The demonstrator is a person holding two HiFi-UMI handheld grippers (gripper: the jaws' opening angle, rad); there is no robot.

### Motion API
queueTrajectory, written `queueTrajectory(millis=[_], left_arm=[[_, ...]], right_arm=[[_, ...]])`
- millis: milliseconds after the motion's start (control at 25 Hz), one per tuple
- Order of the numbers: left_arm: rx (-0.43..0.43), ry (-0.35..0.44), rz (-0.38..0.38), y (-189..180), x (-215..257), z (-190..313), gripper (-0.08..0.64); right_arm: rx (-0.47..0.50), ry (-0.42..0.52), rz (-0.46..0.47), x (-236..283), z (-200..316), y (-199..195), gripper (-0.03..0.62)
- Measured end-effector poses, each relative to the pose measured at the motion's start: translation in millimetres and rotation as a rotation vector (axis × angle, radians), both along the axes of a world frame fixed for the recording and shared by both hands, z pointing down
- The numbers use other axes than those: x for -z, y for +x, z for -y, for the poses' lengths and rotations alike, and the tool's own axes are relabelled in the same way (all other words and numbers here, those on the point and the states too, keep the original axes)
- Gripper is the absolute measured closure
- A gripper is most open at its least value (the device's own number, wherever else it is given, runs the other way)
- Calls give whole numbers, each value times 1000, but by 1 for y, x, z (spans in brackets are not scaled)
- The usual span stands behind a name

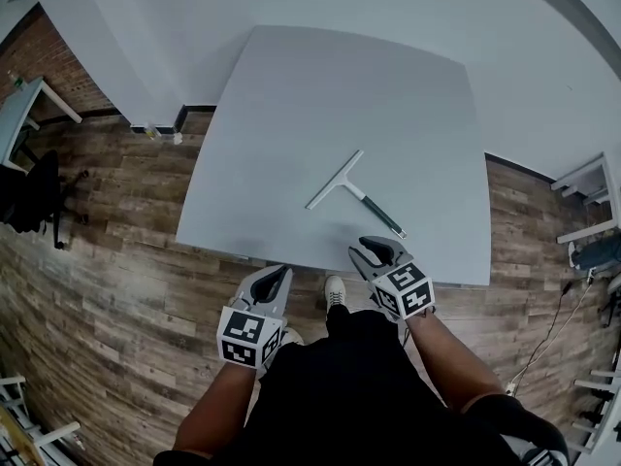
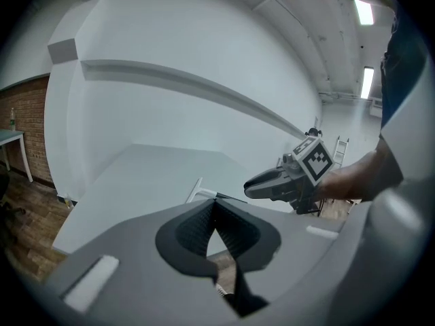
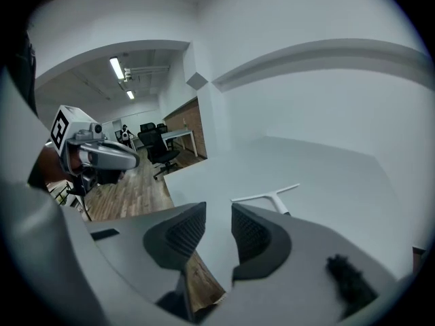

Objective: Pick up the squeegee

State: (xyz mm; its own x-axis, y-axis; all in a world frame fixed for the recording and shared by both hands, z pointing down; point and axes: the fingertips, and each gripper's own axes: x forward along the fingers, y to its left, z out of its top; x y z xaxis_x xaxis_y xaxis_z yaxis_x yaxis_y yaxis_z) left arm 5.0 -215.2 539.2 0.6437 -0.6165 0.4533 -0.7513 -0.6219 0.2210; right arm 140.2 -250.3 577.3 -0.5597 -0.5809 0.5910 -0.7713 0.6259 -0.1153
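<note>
The squeegee [image 1: 351, 194] lies flat on the grey table [image 1: 291, 115], white blade toward the far left, dark handle toward the near right. My right gripper [image 1: 376, 250] hovers over the table's near edge, just short of the handle end, jaws open with nothing between them. In the right gripper view the squeegee [image 3: 268, 197] shows beyond the jaws [image 3: 219, 231]. My left gripper [image 1: 275, 282] hangs off the table's near edge over the floor, jaws shut and empty; its own view shows the tips meeting [image 2: 215, 212] and the squeegee [image 2: 198, 193] ahead.
Wood floor surrounds the table. A dark office chair [image 1: 34, 197] and a white desk [image 1: 24, 105] stand at the far left. White shelving and cables [image 1: 587, 241] sit at the right. The person's shoe [image 1: 335, 290] is under the near table edge.
</note>
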Motion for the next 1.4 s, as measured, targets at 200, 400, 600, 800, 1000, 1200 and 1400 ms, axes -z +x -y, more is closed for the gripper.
queueTrajectory(millis=[200,400,600,800,1000,1200,1400], left_arm=[[40,-72,-24,5,-16,16,552],[73,-91,-4,6,-24,31,552],[101,-115,6,9,-32,41,552],[127,-136,14,11,-38,50,552],[162,-143,23,3,-41,63,552],[188,-155,27,-3,-47,66,552],[202,-169,29,-6,-50,63,552]], right_arm=[[-10,-53,-68,-41,30,24,444],[-15,-77,-116,-67,66,41,431],[-22,-86,-159,-92,103,58,432],[23,-89,-230,-115,129,65,433],[41,-104,-248,-130,149,61,433],[70,-128,-268,-147,157,56,433],[73,-152,-271,-158,162,55,433]])
